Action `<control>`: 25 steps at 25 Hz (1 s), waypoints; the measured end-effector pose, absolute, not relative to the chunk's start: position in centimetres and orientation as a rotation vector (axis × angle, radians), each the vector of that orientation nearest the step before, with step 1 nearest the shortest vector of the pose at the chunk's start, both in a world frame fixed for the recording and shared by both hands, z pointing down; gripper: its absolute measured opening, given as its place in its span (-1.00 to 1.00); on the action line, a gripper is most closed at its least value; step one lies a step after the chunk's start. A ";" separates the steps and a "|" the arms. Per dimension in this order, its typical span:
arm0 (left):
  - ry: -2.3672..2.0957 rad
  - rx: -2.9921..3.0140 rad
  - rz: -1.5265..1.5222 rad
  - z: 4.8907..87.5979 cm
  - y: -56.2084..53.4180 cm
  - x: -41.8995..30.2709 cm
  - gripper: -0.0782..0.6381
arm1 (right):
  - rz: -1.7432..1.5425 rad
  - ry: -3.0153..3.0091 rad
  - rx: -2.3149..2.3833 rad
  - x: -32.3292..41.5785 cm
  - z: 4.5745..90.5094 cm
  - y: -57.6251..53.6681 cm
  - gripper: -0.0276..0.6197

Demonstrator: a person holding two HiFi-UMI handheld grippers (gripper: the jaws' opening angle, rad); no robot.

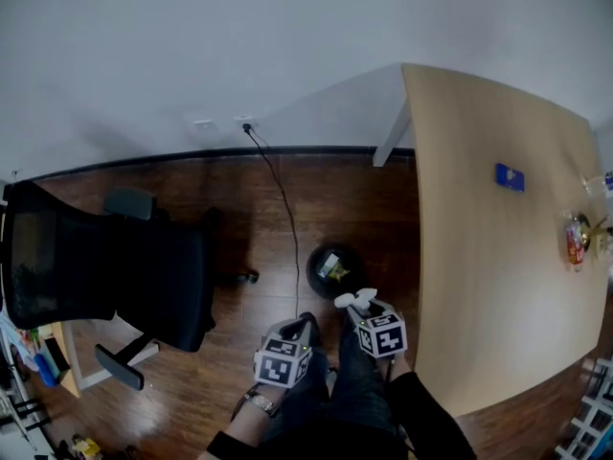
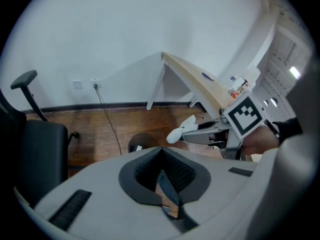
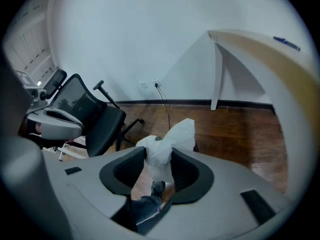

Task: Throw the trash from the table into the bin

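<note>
A black round bin (image 1: pixel 334 269) stands on the wooden floor beside the table (image 1: pixel 479 257). Just on my side of it, my right gripper (image 1: pixel 358 304) is shut on a crumpled white paper (image 1: pixel 355 299), which sticks out past the pads (image 3: pixel 167 144). The left gripper view shows that paper (image 2: pixel 181 130) held over the floor, to the right of the bin (image 2: pixel 141 143). My left gripper (image 1: pixel 307 324) hangs to the left of the right one, its jaws together with nothing in them (image 2: pixel 161 151). A blue item (image 1: pixel 510 176) and a small colourful packet (image 1: pixel 576 240) lie on the table.
A black office chair (image 1: pixel 115 276) stands to the left of the bin. A black cable (image 1: pixel 280 192) runs from a wall socket (image 1: pixel 246 123) across the floor toward the bin. A white table leg (image 1: pixel 391 142) stands at the wall. My legs are below the grippers.
</note>
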State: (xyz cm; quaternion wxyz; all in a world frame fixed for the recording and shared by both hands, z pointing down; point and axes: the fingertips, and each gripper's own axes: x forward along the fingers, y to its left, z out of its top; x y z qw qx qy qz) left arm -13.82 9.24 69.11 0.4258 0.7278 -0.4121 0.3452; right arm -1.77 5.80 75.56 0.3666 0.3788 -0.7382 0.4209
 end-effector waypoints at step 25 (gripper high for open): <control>-0.960 1.676 0.899 78.7 10.4 -13.2 -0.76 | 1.124 -1.763 0.843 -4.5 93.0 2.3 0.08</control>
